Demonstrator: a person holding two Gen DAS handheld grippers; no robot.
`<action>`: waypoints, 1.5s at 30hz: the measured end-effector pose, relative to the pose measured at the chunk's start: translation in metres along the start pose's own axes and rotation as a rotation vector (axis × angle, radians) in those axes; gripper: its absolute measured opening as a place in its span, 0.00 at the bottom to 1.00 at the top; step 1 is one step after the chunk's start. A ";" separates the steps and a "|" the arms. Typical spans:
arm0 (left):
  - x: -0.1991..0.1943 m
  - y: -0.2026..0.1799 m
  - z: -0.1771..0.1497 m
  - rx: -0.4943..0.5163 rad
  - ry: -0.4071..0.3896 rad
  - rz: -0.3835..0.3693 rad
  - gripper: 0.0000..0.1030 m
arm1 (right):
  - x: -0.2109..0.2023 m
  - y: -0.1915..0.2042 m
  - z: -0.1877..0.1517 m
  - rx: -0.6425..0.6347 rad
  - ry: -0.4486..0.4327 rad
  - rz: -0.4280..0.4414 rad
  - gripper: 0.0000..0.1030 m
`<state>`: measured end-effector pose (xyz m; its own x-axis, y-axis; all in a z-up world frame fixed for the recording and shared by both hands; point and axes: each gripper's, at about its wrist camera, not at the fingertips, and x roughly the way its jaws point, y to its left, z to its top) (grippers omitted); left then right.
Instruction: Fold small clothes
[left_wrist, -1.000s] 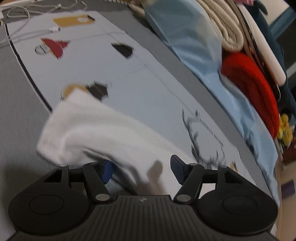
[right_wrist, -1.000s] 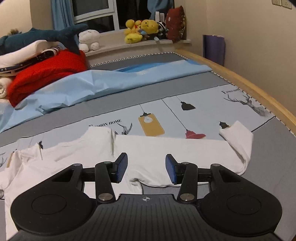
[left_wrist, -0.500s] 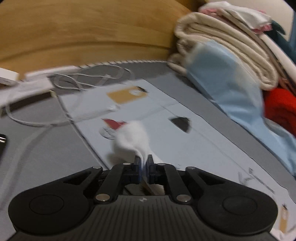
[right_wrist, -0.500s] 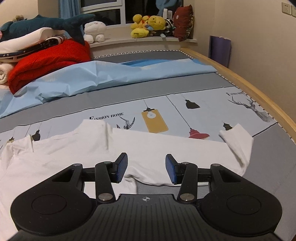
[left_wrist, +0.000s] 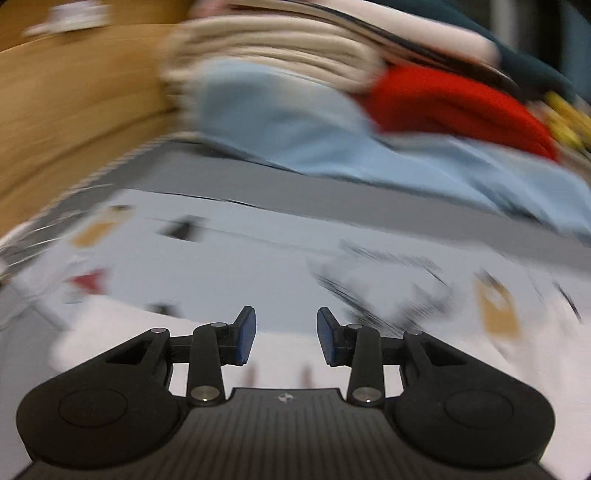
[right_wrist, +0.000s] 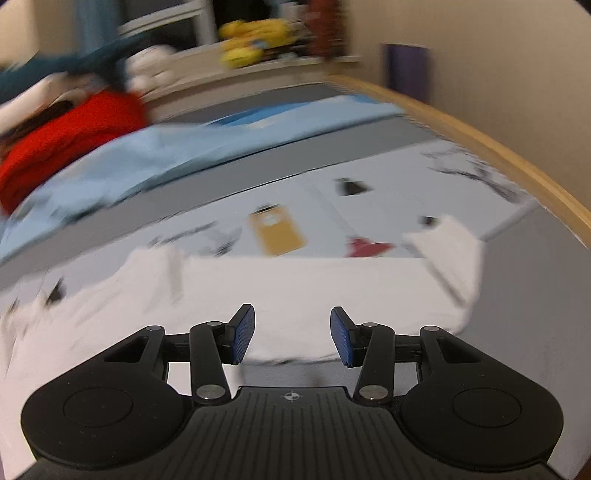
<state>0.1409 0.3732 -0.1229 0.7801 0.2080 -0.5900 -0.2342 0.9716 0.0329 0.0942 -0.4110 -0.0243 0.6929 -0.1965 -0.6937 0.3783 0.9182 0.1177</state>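
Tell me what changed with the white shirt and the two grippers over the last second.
The left gripper pinched the white shirt sleeve, carried it inward and let go; its jaws are opening, empty. The right gripper stayed open over the shirt's hem, holding nothing.

Bed's near printed sheet (right_wrist: 369, 166) lies open; piled bedding (left_wrist: 295, 51) and red blanket (right_wrist: 74, 129) block the far edge.
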 end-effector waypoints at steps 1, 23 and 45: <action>0.006 -0.009 -0.007 0.028 0.024 -0.030 0.39 | 0.001 -0.017 0.004 0.056 -0.013 -0.030 0.46; 0.048 -0.017 -0.035 0.061 0.206 -0.038 0.41 | 0.162 -0.112 0.019 -0.185 0.046 -0.245 0.57; 0.032 -0.031 -0.013 0.087 0.204 -0.009 0.42 | 0.125 -0.264 0.002 0.744 -0.101 -0.458 0.16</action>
<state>0.1655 0.3486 -0.1535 0.6464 0.1806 -0.7413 -0.1701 0.9812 0.0907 0.0821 -0.6781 -0.1407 0.4130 -0.5526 -0.7239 0.9098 0.2862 0.3006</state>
